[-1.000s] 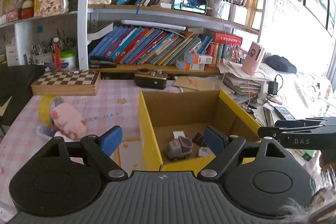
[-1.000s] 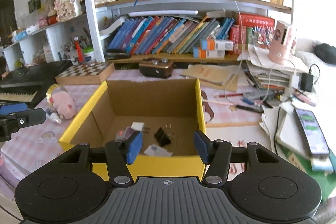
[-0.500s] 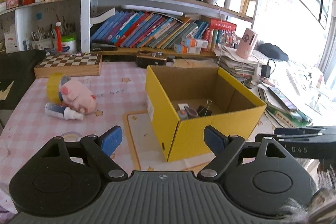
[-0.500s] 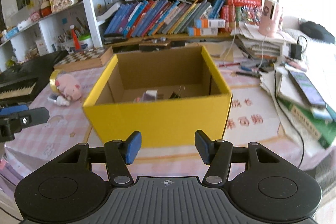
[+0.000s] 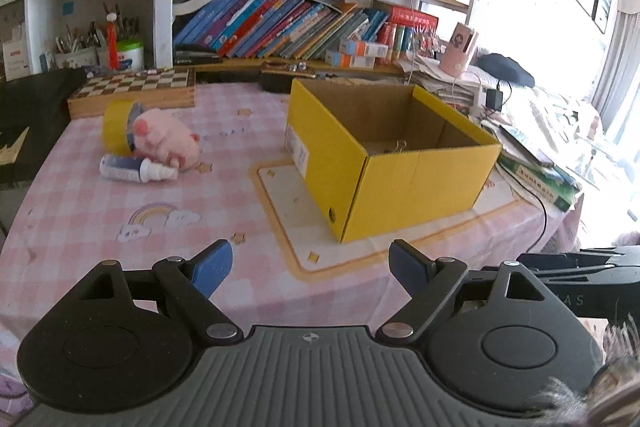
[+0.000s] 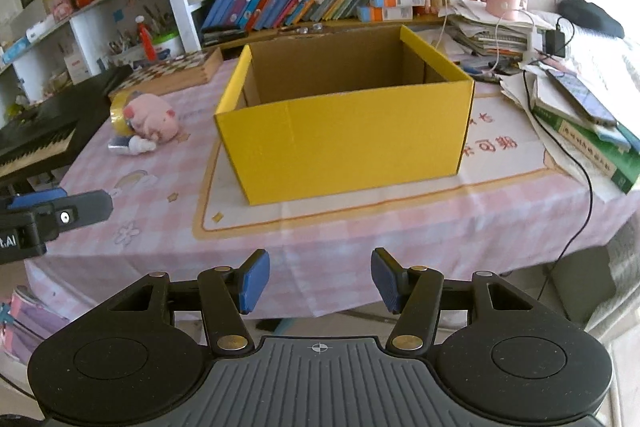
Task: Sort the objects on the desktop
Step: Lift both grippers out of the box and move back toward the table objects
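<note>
Both my claws are empty and spread apart: the left claw (image 5: 310, 267) stands wide, the right claw (image 6: 320, 281) a little narrower, and neither has anything between its pads. Both hang over the near edge of the bench (image 5: 80, 203), well apart from everything I mean to sort.

The yellow box (image 5: 404, 183) sits right of centre on the bench, open at the top. From the left view I can just make out something like a binder clip deep inside; the rest of its floor is hidden by the near wall.

What is left outside lies far to the left: the pink plush pig (image 5: 166, 141), the roll of yellow tape (image 5: 114, 125) touching it from behind, and the small spray bottle (image 5: 136, 169) lying on its side just in front of it.

That huddle is my worry. The three things touch or nearly touch, so a wide claw coming down on the pig could catch the tape as well, or nudge the bottle, which I judge would roll readily. The soft pig may also squash and slip from the pads. Reaching from the right, I might clip the box wall and shift it.
</note>
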### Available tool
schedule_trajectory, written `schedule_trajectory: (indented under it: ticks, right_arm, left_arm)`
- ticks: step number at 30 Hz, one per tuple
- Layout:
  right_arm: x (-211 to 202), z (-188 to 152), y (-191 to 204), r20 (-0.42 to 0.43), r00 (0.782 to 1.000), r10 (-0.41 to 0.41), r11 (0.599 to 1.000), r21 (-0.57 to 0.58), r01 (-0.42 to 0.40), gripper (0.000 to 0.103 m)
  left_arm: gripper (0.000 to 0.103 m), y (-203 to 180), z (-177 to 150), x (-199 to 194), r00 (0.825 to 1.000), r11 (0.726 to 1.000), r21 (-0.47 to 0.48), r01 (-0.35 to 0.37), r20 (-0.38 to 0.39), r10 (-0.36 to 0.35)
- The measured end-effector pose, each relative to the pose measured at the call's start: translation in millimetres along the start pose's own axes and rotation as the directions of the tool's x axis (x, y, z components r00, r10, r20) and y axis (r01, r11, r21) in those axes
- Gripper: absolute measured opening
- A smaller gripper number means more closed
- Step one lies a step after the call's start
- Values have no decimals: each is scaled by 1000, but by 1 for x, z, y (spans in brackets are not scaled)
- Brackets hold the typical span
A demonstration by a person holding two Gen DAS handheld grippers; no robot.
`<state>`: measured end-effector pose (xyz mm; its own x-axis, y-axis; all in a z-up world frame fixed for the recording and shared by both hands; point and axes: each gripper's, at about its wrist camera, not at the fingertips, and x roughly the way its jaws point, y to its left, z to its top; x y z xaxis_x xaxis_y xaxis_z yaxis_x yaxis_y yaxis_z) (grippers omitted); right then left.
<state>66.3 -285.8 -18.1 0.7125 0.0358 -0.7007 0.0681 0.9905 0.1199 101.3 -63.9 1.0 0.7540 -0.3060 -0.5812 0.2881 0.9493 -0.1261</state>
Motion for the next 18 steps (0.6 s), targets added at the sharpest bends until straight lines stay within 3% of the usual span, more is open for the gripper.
schedule_trajectory:
  ticks: [13,15,18]
  right_arm:
    - [-4,-29,41,-44,999,-8,1000,-16,7,57]
    - [-4,-32,48,-49,999,-4,1000,-24,2,64]
    - [-5,-35,56,-49,999,4,999,-32,-6,64]
  left_arm:
    - [85,22,-25,-15,998,999,9,43,-52,-42]
    - [85,26,-28,-17,998,999,6,42,-57,-42]
    - [85,32,-31,-21,997,999,2,40,-60,-40]
